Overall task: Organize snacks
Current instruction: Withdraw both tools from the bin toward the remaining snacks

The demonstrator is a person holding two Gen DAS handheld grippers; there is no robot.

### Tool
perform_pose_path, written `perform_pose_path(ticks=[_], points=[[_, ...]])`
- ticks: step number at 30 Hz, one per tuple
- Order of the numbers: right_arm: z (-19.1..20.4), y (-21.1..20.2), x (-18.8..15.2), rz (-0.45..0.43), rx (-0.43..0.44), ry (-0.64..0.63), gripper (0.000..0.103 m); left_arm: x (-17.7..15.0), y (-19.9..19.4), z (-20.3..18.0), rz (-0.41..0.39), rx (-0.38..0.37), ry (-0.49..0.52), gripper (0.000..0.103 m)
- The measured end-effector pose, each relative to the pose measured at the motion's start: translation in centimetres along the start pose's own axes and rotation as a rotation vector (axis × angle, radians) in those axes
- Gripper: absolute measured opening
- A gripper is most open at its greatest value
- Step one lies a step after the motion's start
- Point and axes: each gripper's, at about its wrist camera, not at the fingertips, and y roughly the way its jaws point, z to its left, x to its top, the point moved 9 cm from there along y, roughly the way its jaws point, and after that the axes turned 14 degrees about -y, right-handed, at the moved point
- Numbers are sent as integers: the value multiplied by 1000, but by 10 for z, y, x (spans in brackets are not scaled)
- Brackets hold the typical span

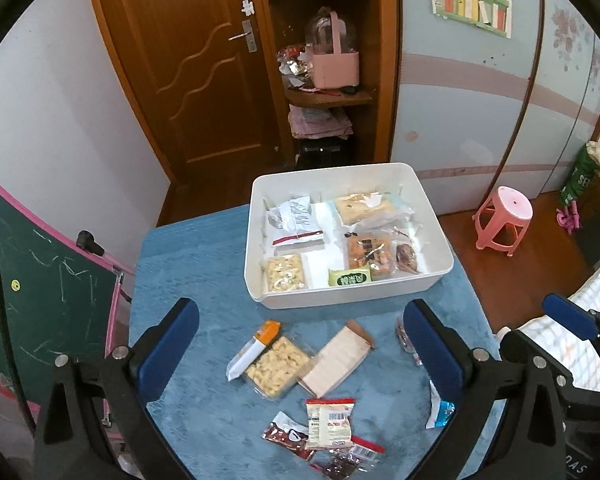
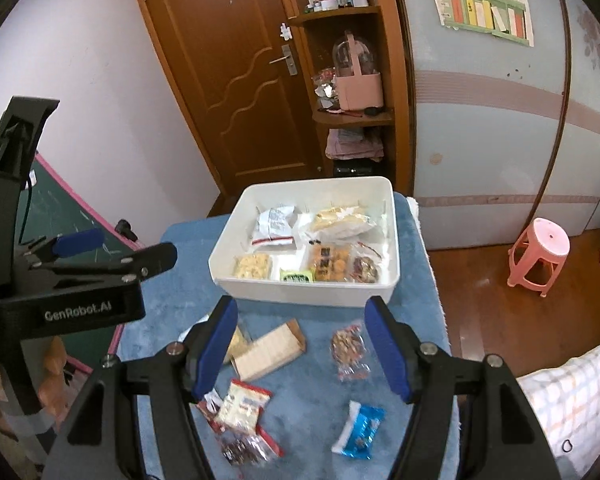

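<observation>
A white divided box (image 1: 256, 240) (image 2: 224, 264) stands at the far side of the blue-covered table (image 1: 188, 264) and holds several snack packets. Loose snacks lie in front of it: a clear tray of pale puffs (image 1: 278, 366), a tan packet (image 1: 336, 358) (image 2: 268, 350), a white-and-red packet (image 1: 330, 422) (image 2: 242, 404), a blue packet (image 2: 360, 428) and a clear bag of reddish bits (image 2: 350, 350). My left gripper (image 1: 302, 320) hovers above them, wide open and empty. To its right, my right gripper (image 2: 302, 312) hangs open with nothing between its pads.
A pink stool (image 1: 504, 216) (image 2: 540, 256) stands on the wooden floor at the right. A green chalkboard (image 1: 40, 280) leans at the left of the table. A checked bed cover (image 2: 572, 400) lies near right. Door and cluttered corner shelf (image 1: 324, 92) are behind.
</observation>
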Motion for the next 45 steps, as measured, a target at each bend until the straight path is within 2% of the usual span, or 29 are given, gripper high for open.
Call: perform_pose_path(ticks=[8, 15, 20, 25, 31, 35, 40, 45], points=[[2, -13, -29, 19, -9, -37, 67, -27, -3, 13, 4, -19, -37, 102], [7, -8, -54, 58, -12, -52, 67, -49, -1, 45, 27, -23, -109, 102], [6, 2, -75, 98, -14, -42, 67, -77, 3, 73, 61, -15, -149, 102], [-2, 19, -106, 170, -8, 0, 67, -121, 26, 94, 147, 18, -160, 102], [-9, 45, -154, 284, -21, 41, 67, -181, 59, 99, 281, 20, -175, 102], [-12, 61, -178, 348, -21, 73, 67, -218, 82, 95, 375, 17, -175, 102], [-16, 78, -197, 398, -8, 128, 67, -253, 104, 78, 473, -26, -197, 102], [-21, 93, -211, 437, -8, 157, 67, -277, 116, 56, 521, -43, -131, 102]])
